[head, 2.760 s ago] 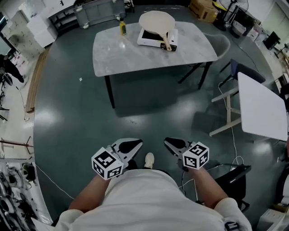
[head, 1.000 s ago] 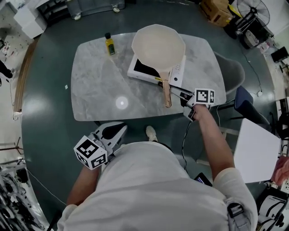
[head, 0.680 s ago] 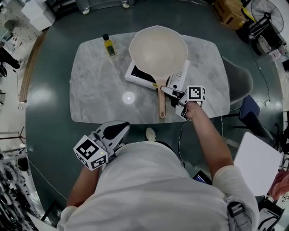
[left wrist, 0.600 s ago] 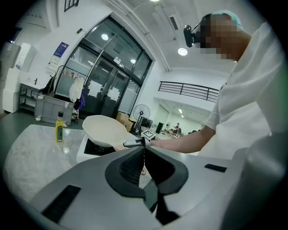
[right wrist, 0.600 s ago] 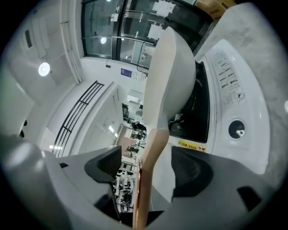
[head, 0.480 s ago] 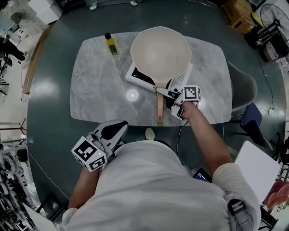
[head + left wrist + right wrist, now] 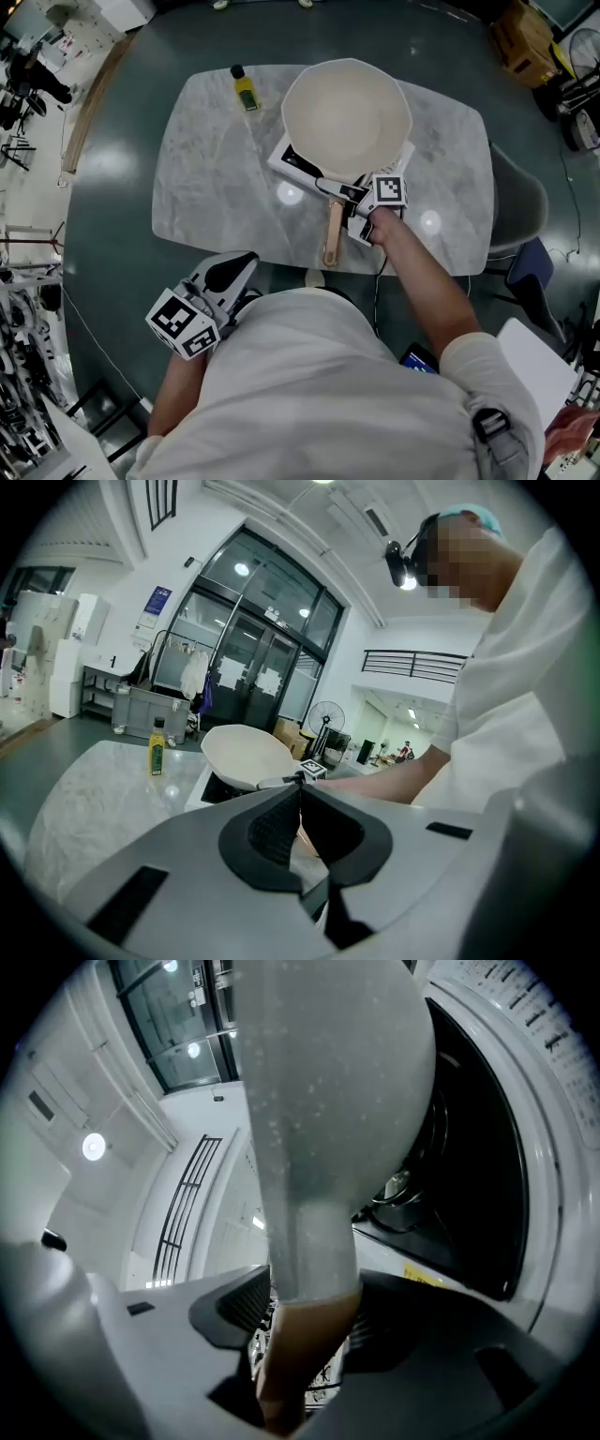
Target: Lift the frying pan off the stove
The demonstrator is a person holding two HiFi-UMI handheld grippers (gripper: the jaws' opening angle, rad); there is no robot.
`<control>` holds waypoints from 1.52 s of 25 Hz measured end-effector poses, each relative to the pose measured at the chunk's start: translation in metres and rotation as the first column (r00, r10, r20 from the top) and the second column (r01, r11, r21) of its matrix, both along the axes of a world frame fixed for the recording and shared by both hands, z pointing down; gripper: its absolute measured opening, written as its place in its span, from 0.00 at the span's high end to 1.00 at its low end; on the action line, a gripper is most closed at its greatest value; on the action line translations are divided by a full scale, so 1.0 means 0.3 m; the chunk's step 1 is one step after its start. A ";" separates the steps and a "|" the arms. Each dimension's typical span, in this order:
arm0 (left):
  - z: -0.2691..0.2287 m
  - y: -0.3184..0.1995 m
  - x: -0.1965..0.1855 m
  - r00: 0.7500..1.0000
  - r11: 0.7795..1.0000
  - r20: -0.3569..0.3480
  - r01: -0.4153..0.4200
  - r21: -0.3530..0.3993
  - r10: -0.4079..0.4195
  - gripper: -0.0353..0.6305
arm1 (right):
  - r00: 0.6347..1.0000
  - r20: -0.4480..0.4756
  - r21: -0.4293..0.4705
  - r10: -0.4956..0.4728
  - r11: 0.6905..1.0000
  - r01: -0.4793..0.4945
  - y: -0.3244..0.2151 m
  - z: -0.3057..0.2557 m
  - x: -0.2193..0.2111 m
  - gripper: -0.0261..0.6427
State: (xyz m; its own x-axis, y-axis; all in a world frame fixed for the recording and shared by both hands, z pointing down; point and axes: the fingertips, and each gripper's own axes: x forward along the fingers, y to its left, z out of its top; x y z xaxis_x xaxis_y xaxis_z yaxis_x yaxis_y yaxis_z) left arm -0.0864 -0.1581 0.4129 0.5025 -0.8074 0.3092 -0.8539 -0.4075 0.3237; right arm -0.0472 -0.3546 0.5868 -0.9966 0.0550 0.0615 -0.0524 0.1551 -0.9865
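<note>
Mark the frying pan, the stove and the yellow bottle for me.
frying pan [image 7: 345, 117]: head view, middle of its pale inside.
stove [image 7: 289, 160]: head view, corner showing left of the pan.
yellow bottle [image 7: 246, 92]: head view, the bottle's body.

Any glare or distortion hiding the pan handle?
Head view: two light glints on the table, both clear of the sharp handle. Right gripper view: fisheye swells the close pan; handle readable. Left gripper view: crisp, dark corners.
</note>
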 end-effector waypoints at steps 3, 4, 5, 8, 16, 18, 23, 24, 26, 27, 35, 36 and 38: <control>-0.009 -0.006 -0.005 1.000 1.000 0.009 0.012 0.000 -0.012 0.92 | 1.000 -0.013 0.005 0.001 1.000 -0.001 -0.005 0.013 0.001 0.70; -0.010 -0.008 -0.006 1.000 1.000 0.011 0.014 -0.001 -0.014 0.92 | 1.000 -0.015 0.007 0.005 1.000 -0.005 -0.007 0.016 0.002 0.72; -0.008 -0.010 -0.008 1.000 1.000 0.012 0.016 -0.002 -0.016 0.92 | 1.000 -0.018 0.006 0.010 1.000 -0.010 -0.008 0.019 0.003 0.73; -0.005 -0.016 -0.010 1.000 1.000 0.014 0.021 -0.005 -0.021 0.92 | 1.000 -0.028 -0.006 0.013 1.000 -0.013 -0.004 0.023 0.000 0.73; -0.004 -0.025 0.015 1.000 1.000 0.018 0.001 -0.010 -0.001 0.92 | 1.000 -0.012 -0.006 0.004 1.000 -0.004 0.006 -0.004 -0.003 0.72; -0.004 -0.027 0.020 1.000 1.000 0.017 -0.006 -0.009 0.007 0.92 | 1.000 0.000 -0.007 -0.005 1.000 0.005 0.011 -0.019 -0.006 0.72; -0.011 -0.029 0.042 0.999 1.000 0.021 -0.029 -0.001 0.029 0.92 | 0.999 0.031 0.002 -0.040 0.999 0.040 0.039 -0.061 -0.001 0.71; -0.013 -0.026 0.047 0.999 1.000 0.020 -0.030 0.001 0.030 0.92 | 0.998 0.041 0.006 -0.050 0.999 0.050 0.049 -0.076 0.002 0.71; -0.017 -0.021 0.059 0.999 0.999 0.019 -0.036 0.005 0.036 0.92 | 0.996 0.064 0.020 -0.064 0.998 0.062 0.069 -0.115 0.007 0.71; -0.020 -0.018 0.065 0.999 0.999 0.020 -0.041 0.007 0.041 0.92 | 0.995 0.072 0.025 -0.064 0.998 0.063 0.075 -0.139 0.012 0.71; -0.018 -0.022 0.118 0.996 0.995 0.005 -0.095 0.027 0.094 0.92 | 0.996 0.085 0.075 -0.005 0.997 -0.001 0.058 -0.288 0.124 0.71; -0.017 -0.024 0.128 0.995 0.994 0.003 -0.104 0.030 0.104 0.92 | 0.996 0.084 0.076 0.004 0.997 -0.010 0.056 -0.300 0.148 0.71; -0.015 -0.030 0.152 0.992 0.991 0.002 -0.127 0.037 0.127 0.92 | 0.996 0.082 0.079 0.029 0.996 -0.036 0.046 -0.319 0.205 0.71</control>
